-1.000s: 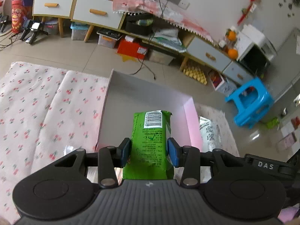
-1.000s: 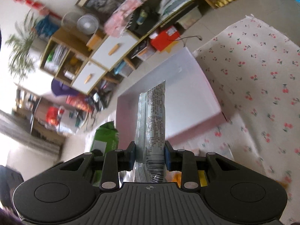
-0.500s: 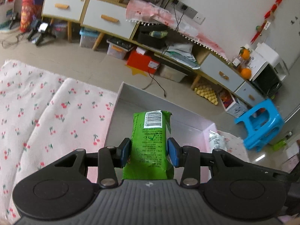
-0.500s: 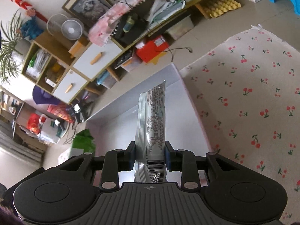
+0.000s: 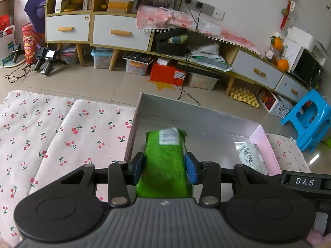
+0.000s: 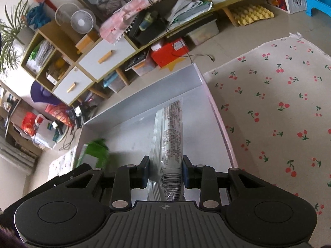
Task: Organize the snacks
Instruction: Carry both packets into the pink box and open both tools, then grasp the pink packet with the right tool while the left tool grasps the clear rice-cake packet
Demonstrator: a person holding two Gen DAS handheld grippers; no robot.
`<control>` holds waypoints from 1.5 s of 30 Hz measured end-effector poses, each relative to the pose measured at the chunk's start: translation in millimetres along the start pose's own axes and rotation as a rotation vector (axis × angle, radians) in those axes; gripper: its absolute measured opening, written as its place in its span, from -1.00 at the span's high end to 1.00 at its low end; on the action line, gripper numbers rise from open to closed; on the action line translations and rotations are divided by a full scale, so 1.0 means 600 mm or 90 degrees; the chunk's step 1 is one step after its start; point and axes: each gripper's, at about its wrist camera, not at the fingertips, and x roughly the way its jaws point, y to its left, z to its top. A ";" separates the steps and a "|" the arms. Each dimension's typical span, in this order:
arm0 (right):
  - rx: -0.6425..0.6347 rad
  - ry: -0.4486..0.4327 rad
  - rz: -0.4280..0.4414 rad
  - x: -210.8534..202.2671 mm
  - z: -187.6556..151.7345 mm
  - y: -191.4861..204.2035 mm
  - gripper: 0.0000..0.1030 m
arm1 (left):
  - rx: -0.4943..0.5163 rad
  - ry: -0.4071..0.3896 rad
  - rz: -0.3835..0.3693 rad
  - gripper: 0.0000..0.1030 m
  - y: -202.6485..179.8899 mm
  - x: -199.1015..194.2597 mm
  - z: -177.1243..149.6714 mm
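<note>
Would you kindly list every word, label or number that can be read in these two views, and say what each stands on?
"DAS": white letters on the black right gripper body, seen in the left wrist view.
Green snack packet in the left gripper: white barcode label, blurred, unreadable.
Silver snack packet in the right gripper: fine print and barcode digits, too small to read.
Red shoebox: white label, too small.
</note>
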 end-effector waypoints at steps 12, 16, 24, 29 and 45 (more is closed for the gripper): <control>-0.005 0.011 0.026 -0.018 0.008 0.011 -0.26 | 0.018 0.017 -0.003 -0.28 -0.006 -0.006 0.001; 0.002 0.007 0.032 -0.039 0.009 0.011 -0.33 | 0.014 0.029 -0.013 -0.57 -0.011 -0.022 0.003; -0.039 -0.002 -0.003 -0.094 0.004 0.025 -0.63 | 0.020 0.045 -0.009 -0.94 -0.006 -0.059 0.004; -0.063 0.001 -0.022 -0.129 -0.004 0.034 -0.71 | 0.019 0.058 0.022 -0.99 0.006 -0.085 0.001; -0.080 0.041 -0.073 -0.186 -0.073 0.038 -0.78 | 0.023 0.117 0.095 -0.99 0.051 -0.159 -0.047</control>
